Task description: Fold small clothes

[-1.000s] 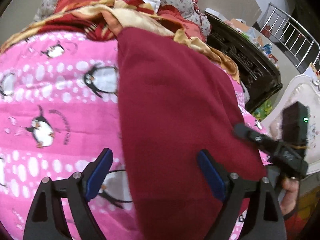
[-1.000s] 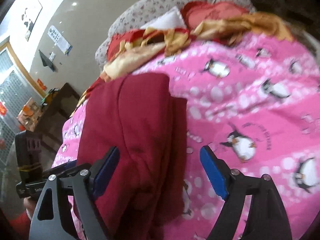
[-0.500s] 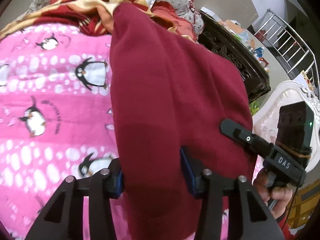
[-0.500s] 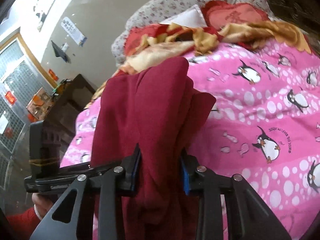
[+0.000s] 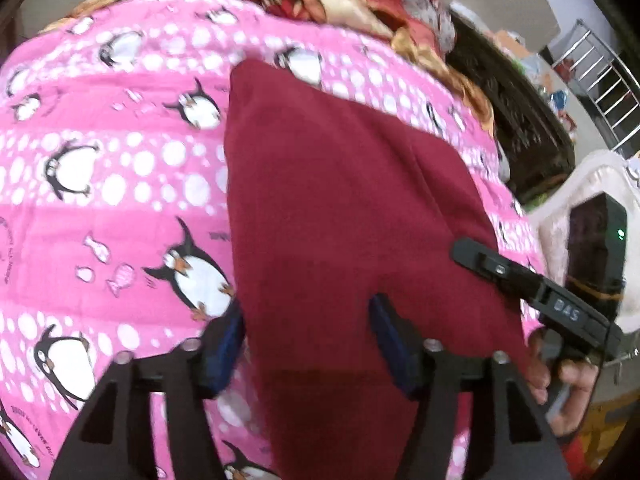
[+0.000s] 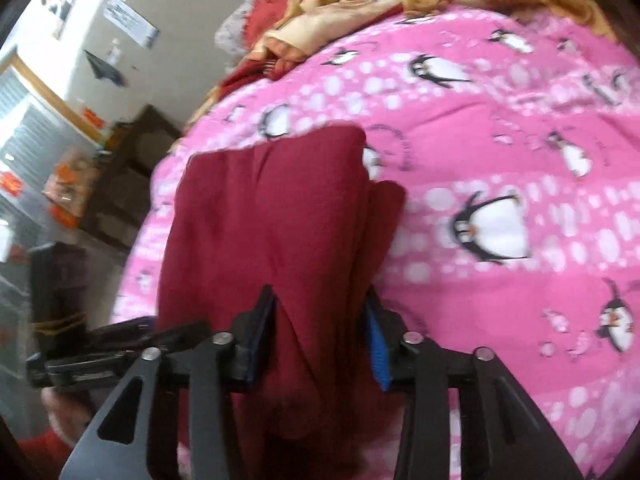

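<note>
Left wrist view: the maroon garment [image 5: 344, 216] lies on the pink penguin blanket [image 5: 100, 184], its long axis running from the near edge, between the jaws, away to a blunt far corner. The left gripper [image 5: 308, 340] straddles the near end of the cloth; its jaws are opening, the fabric between the blue pads, and whether the pads press it I cannot tell for sure. The left pad sits at the garment's left edge, the right pad on its top face.

In the right wrist view the same maroon garment [image 6: 272, 216] shows as a bunched, folded bundle with layered edges on its right side. The right gripper [image 6: 320, 340] has the near end of that bundle between its pads, which touch the cloth on both sides while the jaws are opening.

Both claws sit at the near end, side by side, so the garment stretches straight ahead of each; neither is clearly nearer.

Far off lies a heap of red and gold bedding [image 6: 360, 0], well apart from the garment. To the side stands dark wooden furniture [image 5: 520, 120]. Nothing lies on the blanket between the claws and the garment's far end.
</note>
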`<state>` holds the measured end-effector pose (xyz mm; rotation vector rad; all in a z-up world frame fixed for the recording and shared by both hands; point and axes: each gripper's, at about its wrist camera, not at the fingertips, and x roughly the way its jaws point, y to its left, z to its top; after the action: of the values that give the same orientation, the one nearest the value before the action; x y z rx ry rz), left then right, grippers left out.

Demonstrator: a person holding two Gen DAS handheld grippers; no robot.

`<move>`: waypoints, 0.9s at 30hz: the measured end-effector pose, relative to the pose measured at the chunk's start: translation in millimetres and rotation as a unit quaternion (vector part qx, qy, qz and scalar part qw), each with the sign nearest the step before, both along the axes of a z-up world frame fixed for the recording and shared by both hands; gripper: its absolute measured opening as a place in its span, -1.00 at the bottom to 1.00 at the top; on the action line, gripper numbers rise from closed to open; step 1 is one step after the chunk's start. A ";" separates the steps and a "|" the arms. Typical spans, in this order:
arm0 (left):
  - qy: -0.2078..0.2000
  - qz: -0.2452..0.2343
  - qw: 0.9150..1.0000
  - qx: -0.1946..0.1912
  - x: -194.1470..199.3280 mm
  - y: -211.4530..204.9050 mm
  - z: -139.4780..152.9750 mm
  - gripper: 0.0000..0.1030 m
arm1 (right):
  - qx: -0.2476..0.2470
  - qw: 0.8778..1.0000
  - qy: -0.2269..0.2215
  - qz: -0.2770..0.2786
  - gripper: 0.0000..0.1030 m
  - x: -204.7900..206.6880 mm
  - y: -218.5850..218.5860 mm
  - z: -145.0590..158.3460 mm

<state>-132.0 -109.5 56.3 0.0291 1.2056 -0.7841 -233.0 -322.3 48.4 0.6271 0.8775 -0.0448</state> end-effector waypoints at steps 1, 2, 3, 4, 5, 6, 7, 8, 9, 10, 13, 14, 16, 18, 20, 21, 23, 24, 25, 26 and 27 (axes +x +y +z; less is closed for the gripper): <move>-0.014 0.005 1.000 0.004 -1.6 2.7 3.7 0.48 | -0.006 1.000 -0.005 -0.005 0.05 -2.5 -0.3 5.2; -0.033 0.013 0.999 0.009 -2.4 5.3 9.3 0.53 | -0.019 1.000 -0.014 -0.010 0.05 -7.2 1.2 15.2; -0.047 0.019 0.999 0.009 -3.3 7.9 13.6 0.56 | -0.039 0.999 -0.026 -0.013 0.05 -12.6 4.2 26.6; -0.057 0.024 0.998 0.008 -3.0 10.8 15.8 0.63 | -0.062 0.997 -0.038 -0.011 0.05 -18.1 9.3 37.8; -0.065 0.029 0.997 0.007 -5.3 14.3 17.3 0.67 | -0.078 0.996 -0.046 -0.003 0.05 -21.1 13.5 46.0; -0.068 0.032 0.997 0.007 -5.2 16.6 18.4 0.67 | -0.095 0.994 -0.053 0.011 0.05 -24.4 21.5 54.3; -0.071 0.034 0.997 0.008 -7.9 17.3 18.8 0.67 | -0.110 0.992 -0.059 0.030 0.03 -26.5 31.1 60.2; -0.075 0.036 0.997 0.011 -11.2 16.4 19.5 0.67 | -0.120 0.990 -0.061 0.048 -0.04 -26.6 39.8 63.4; -0.081 0.038 0.996 0.014 -13.6 16.6 19.8 0.67 | -0.128 0.988 -0.061 0.066 -0.06 -27.1 49.7 63.6; -0.088 0.040 0.995 0.017 -15.9 16.9 18.7 0.67 | -0.139 0.985 -0.056 0.086 -0.08 -26.8 61.8 59.4; -0.116 0.044 0.992 0.031 -26.2 22.6 18.9 0.67 | -0.184 0.979 -0.010 0.090 -0.13 -16.2 79.3 32.4; -0.119 0.045 0.991 0.032 -26.1 18.1 18.9 0.67 | -0.190 0.978 0.000 0.087 -0.13 -16.7 80.4 25.2; -0.128 0.050 0.990 0.030 -30.9 21.2 24.1 0.67 | -0.194 0.978 -0.005 0.080 -0.13 -14.8 79.2 23.1; -0.143 0.054 0.988 0.030 -34.9 21.6 29.7 0.67 | -0.179 0.981 -0.013 0.075 -0.13 -23.1 76.6 30.6; -0.166 0.057 0.984 0.033 -40.0 23.0 37.9 0.67 | -0.168 0.983 -0.022 0.066 -0.13 -29.3 74.6 41.2; -0.174 0.058 0.982 0.033 -41.8 23.4 41.1 0.67 | -0.168 0.983 -0.029 0.061 -0.13 -33.3 75.7 47.7; -0.190 0.062 0.979 0.031 -45.6 24.3 48.5 0.67 | -0.181 0.982 -0.038 0.046 -0.09 -39.2 77.6 58.9; -0.195 0.065 0.978 0.029 -47.4 25.2 51.5 0.67 | -0.186 0.981 -0.039 0.041 -0.06 -40.6 79.2 62.3; -0.202 0.069 0.977 0.027 -49.9 26.4 55.4 0.67 | -0.193 0.980 -0.039 0.032 0.04 -43.5 81.0 67.3; -0.204 0.071 0.976 0.026 -51.3 27.2 58.2 0.67 | -0.197 0.979 -0.037 0.022 0.10 -45.7 82.3 70.9; -0.207 0.073 0.975 0.022 -53.3 28.1 61.5 0.67 | -0.200 0.979 -0.034 0.011 0.12 -48.0 83.1 73.9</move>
<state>-185.2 -81.4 117.8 0.1335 0.8186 -0.5864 -281.0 -239.2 122.3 0.2398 0.7795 -0.1748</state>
